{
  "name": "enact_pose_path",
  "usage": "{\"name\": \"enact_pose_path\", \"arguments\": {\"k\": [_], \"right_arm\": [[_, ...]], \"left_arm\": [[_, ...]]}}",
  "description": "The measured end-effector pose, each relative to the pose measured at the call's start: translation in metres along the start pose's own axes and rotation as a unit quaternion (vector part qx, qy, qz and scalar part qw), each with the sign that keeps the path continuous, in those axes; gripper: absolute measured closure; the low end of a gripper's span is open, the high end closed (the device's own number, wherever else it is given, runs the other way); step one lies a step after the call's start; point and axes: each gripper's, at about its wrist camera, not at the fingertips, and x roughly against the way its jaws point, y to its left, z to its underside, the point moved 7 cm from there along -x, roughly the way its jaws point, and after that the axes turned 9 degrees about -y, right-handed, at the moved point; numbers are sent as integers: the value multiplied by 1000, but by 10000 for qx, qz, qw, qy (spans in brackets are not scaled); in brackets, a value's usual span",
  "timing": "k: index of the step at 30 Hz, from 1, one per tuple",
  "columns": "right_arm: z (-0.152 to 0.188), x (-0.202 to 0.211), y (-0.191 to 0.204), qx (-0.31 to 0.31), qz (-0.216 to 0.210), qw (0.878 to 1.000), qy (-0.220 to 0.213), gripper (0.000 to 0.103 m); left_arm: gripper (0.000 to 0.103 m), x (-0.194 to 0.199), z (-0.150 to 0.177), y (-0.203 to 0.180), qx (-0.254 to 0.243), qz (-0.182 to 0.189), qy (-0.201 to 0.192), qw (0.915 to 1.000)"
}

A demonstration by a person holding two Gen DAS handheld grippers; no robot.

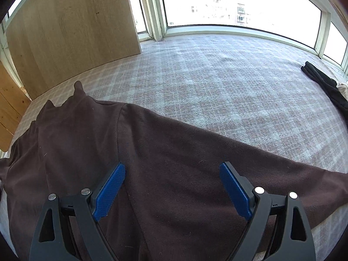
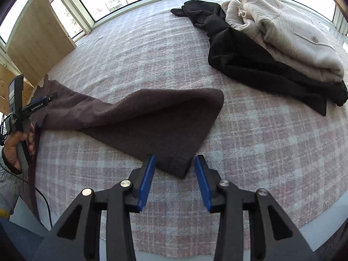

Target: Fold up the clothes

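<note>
A dark brown sweater (image 1: 152,174) lies spread on the pink plaid blanket (image 1: 217,82). My left gripper (image 1: 171,169) hangs open over its body, near the shoulder seam, blue pads wide apart. In the right wrist view the sweater's sleeve (image 2: 156,119) is folded back on itself, and its cuff end points toward me. My right gripper (image 2: 175,165) is open, with the cuff lying between its fingertips. The left gripper (image 2: 32,106) shows at the left edge of that view, held by a person's hand (image 2: 15,145).
A cream knitted sweater (image 2: 282,34) lies on top of a black garment (image 2: 250,61) at the back right of the blanket. A wooden board (image 1: 71,30) stands at the back left by the window frame (image 1: 239,30). The blanket's front edge (image 2: 195,252) is near me.
</note>
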Motion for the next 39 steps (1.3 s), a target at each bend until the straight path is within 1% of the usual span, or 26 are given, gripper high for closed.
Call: {"name": "enact_pose_path", "arguments": {"k": [1, 3, 4, 5, 6, 7, 9, 10, 11, 12, 13, 14, 16, 19, 22, 24, 25, 27, 28, 29, 31, 32, 33, 37, 39], "right_arm": [[1, -1, 2, 78, 136, 9999, -14, 62], [1, -3, 9, 321, 425, 9986, 12, 60], [0, -6, 14, 496, 566, 9971, 61, 60], [-1, -8, 18, 671, 706, 9952, 110, 70], [-2, -8, 20, 685, 710, 9950, 125, 87], [-3, -8, 22, 664, 685, 9953, 133, 92], [-4, -7, 23, 579, 636, 9962, 120, 94], [-4, -6, 22, 505, 611, 9968, 94, 94], [-6, -1, 21, 453, 601, 9972, 28, 95], [-9, 4, 20, 406, 593, 9974, -46, 95], [-12, 10, 18, 360, 586, 9976, -120, 95], [-15, 15, 17, 313, 579, 9976, -194, 95], [-20, 26, 14, 219, 564, 9976, -341, 95], [-31, 42, 18, 218, 577, 9967, -521, 95], [-34, 64, 23, 127, 451, 9973, -563, 95], [-25, 69, 24, -20, 327, 9986, -412, 95], [-19, 72, 25, -95, 265, 9991, -330, 95], [2, 71, 25, -235, 212, 9995, -82, 95], [15, 68, 25, -295, 208, 9993, 54, 95], [27, 64, 22, -368, 223, 9989, 197, 95], [48, 53, 17, -474, 273, 9975, 457, 95], [57, 47, 14, -496, 307, 9967, 564, 95], [66, 41, 12, -518, 341, 9958, 672, 95], [76, 40, 13, -375, 374, 9935, 1004, 95], [70, 55, 12, -320, 488, 9950, 812, 95]], "left_arm": [[14, 0, 5, 1, 36, -6, 18, 10000], [11, -1, 10, 4, 145, -16, -1, 9999], [6, -2, 10, 5, 214, -20, -33, 9998], [5, -3, 10, 6, 281, -16, -60, 9996], [5, -4, 10, 6, 329, 46, -55, 9994], [7, -6, 9, 6, 377, 109, -53, 9992], [12, -7, 8, 6, 439, 206, -78, 9988], [23, -6, 6, 5, 418, 236, -98, 9988], [29, -7, 3, 5, 419, 253, -74, 9988], [32, -9, 1, 5, 420, 270, -51, 9987], [38, -10, -2, 5, 418, 281, -31, 9987], [46, -12, -6, 8, 396, 257, -31, 9989], [56, -17, -12, 12, 349, 214, -29, 9992], [56, -26, -21, 11, 126, 213, -29, 9997], [53, -31, -27, 8, -110, 124, -178, 9997], [53, -34, -30, 9, -91, 111, -216, 9997], [50, -36, -32, 10, -69, 103, -216, 9997], [40, -40, -34, 14, 26, 61, -186, 9998], [32, -42, -35, 17, 94, 38, -157, 9998], [28, -43, -35, 19, 171, 66, -123, 9998], [26, -45, -35, 22, 313, 121, -58, 9994], [26, -45, -34, 22, 293, 120, -59, 9995], [26, -45, -35, 21, 234, 104, -65, 9997], [26, -36, -34, 15, -156, 130, -2, 9998], [26, -23, -33, 13, -273, 259, -85, 9993]]}}
